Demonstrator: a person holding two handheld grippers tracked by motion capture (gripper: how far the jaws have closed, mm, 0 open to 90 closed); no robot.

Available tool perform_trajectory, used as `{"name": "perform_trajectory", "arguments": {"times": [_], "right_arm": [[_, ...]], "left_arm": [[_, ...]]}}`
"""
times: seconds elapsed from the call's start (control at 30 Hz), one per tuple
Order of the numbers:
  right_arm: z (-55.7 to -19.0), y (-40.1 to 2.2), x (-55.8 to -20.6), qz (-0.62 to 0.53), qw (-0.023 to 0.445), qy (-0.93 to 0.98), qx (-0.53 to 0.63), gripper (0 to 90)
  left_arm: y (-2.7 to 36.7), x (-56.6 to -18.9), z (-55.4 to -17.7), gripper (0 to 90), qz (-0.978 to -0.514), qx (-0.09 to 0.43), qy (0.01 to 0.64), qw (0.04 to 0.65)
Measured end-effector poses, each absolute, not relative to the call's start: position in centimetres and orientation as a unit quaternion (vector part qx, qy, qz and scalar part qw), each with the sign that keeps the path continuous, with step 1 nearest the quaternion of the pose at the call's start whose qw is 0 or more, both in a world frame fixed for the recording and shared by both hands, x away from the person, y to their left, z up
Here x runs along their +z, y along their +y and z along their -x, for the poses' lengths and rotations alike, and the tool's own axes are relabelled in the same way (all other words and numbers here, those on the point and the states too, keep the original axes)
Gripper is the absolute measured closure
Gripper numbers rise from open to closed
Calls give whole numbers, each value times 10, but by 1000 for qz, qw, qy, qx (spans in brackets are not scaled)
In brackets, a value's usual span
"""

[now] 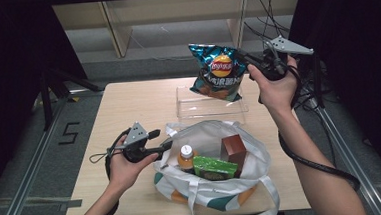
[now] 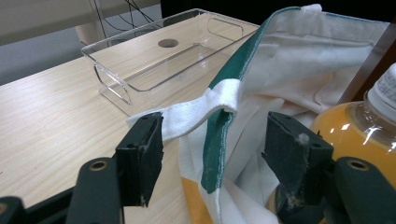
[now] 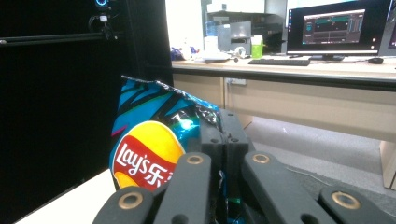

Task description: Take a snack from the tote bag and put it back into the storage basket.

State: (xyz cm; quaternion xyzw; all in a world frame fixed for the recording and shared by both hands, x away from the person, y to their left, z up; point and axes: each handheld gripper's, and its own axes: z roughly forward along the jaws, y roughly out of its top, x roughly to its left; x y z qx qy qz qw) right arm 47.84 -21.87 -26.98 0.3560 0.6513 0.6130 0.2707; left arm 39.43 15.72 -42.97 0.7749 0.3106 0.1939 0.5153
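My right gripper (image 1: 245,60) is raised above the table's far right and is shut on the top edge of a blue Lay's chips bag (image 1: 215,72), which hangs over a clear plastic tray (image 1: 188,106). The right gripper view has the jaws pressed together on the crinkled bag (image 3: 149,154). My left gripper (image 1: 163,139) is at the left rim of a white tote bag (image 1: 254,156). Its jaws stand open in the left gripper view, with the tote's green-edged rim (image 2: 219,135) and a white strap (image 2: 201,109) loose between them.
Inside the tote stand an orange drink bottle (image 1: 186,158), a green packet (image 1: 213,167) and a brown box (image 1: 233,150). The empty tray (image 2: 154,60) lies beyond the tote on the wooden table (image 1: 128,106). Cables trail off the table's right side.
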Motion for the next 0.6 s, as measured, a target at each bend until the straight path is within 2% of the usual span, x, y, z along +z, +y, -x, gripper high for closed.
{"name": "perform_trajectory", "arguments": {"times": [0.6], "right_arm": [[-488,-217,-273,-363,273,652,607,900]], "left_arm": [[156,-430,-394,368,-775,192,309,517]]}}
